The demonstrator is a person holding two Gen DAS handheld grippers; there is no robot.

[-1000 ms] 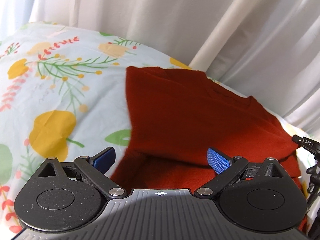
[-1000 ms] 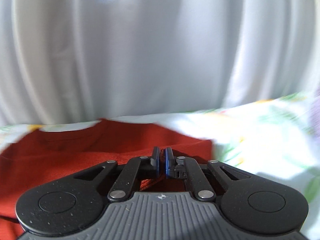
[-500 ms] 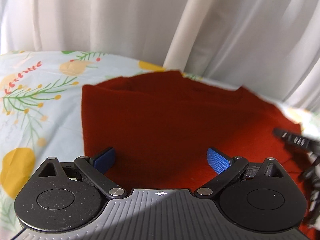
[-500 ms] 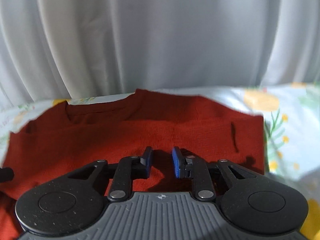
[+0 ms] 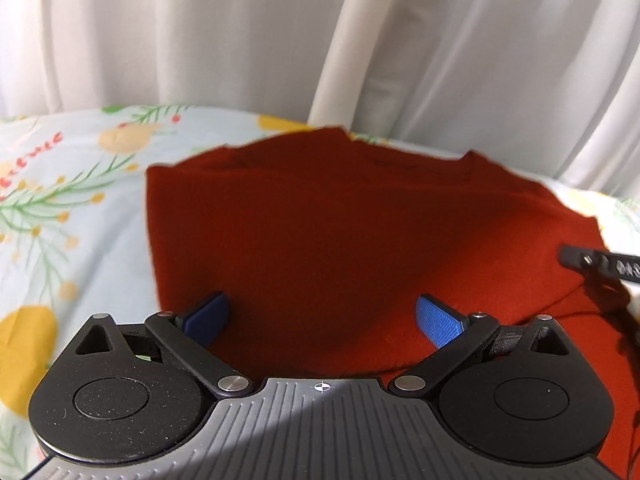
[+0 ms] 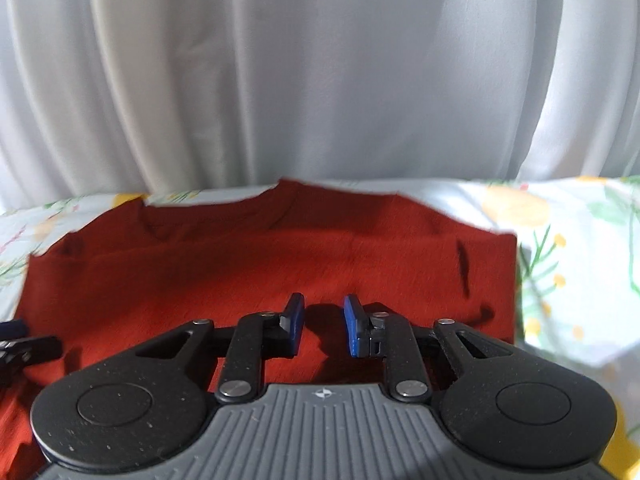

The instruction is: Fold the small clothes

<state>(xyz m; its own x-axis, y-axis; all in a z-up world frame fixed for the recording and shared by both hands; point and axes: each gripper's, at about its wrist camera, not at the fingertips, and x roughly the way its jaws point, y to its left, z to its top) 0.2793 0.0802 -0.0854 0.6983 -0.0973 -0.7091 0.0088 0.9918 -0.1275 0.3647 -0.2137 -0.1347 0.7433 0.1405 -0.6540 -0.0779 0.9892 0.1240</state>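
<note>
A red knit garment (image 5: 328,232) lies folded flat on a floral sheet (image 5: 60,208), its neckline toward the curtain. My left gripper (image 5: 322,318) is wide open and empty, low over the garment's near left part. My right gripper (image 6: 323,326) is open with a narrow gap, empty, over the garment (image 6: 260,264) in the right wrist view. The tip of the right gripper shows at the right edge of the left wrist view (image 5: 600,260). The tip of the left gripper shows at the left edge of the right wrist view (image 6: 24,348).
White curtains (image 5: 320,40) hang close behind the bed. The floral sheet (image 6: 568,248) extends right of the garment.
My right gripper went from shut to partly open and released the fabric. Both grippers swung to face the garment squarely; its near layer now lies flat.
</note>
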